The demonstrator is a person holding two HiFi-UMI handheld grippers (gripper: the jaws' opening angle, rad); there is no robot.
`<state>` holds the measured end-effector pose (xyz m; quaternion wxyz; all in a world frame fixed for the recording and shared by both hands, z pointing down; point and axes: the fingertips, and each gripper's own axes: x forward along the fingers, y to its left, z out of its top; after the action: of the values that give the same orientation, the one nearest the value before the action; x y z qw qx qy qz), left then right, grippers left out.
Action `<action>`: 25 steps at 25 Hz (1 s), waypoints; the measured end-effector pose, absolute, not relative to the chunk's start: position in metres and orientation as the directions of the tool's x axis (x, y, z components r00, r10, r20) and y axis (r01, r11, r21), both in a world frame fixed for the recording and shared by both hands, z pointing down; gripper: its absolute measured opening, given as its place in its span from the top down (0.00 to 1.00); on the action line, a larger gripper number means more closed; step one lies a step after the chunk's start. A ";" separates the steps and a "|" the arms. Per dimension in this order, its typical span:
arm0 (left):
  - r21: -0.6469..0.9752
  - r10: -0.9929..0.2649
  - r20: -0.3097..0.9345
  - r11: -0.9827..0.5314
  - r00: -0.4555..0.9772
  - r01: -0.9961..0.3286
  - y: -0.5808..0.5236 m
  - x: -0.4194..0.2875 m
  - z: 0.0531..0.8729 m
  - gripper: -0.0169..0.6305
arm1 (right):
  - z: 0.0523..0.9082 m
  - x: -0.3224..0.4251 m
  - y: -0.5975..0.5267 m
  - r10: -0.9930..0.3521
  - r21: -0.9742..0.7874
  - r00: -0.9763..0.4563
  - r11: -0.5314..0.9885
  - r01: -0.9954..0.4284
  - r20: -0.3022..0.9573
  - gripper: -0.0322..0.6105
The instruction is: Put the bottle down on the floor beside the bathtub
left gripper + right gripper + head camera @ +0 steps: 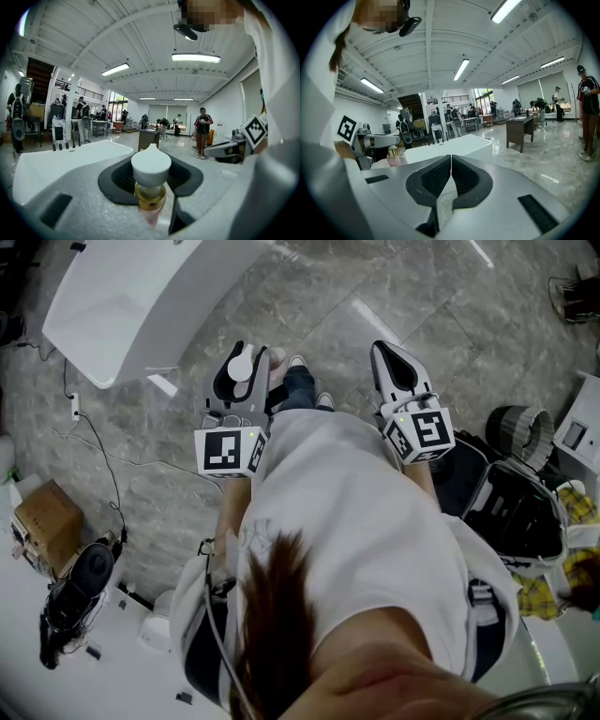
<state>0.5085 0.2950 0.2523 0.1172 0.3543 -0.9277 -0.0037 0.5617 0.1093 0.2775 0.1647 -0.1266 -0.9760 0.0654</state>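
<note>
My left gripper (241, 381) holds the bottle (151, 180), which has a white domed cap, a gold collar and a pale pink body. It stands upright between my part-open jaws, near the bathtub (122, 306). My right gripper (450, 176) is pressed together, empty. The head view shows only the cap; the left gripper view adds collar and body.

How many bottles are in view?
1 bottle, clamped in the left claw, above the floor near the bathtub. Others may be hidden behind the person.
</note>
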 end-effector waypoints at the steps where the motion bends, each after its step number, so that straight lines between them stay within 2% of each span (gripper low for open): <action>1: 0.087 -0.663 0.213 0.744 -0.717 -0.662 0.296 0.499 0.252 0.74 | 0.278 0.553 0.108 0.256 -0.167 -0.917 0.963 0.213 0.307 0.93; 11: 0.077 -0.694 0.188 0.716 -0.695 -0.694 0.326 0.440 0.245 0.74 | 0.279 0.509 0.127 0.160 -0.164 -0.936 0.980 0.113 0.312 0.93; 25: 0.112 -0.681 0.228 0.728 -0.696 -0.676 0.319 0.404 0.263 0.74 | 0.295 0.480 0.113 0.146 -0.155 -0.916 0.983 0.094 0.373 0.93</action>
<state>0.4036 0.3187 0.2626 0.1278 0.3684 -0.9208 -0.0099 0.4799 0.1127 0.2945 0.1950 -0.0616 -0.9766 0.0671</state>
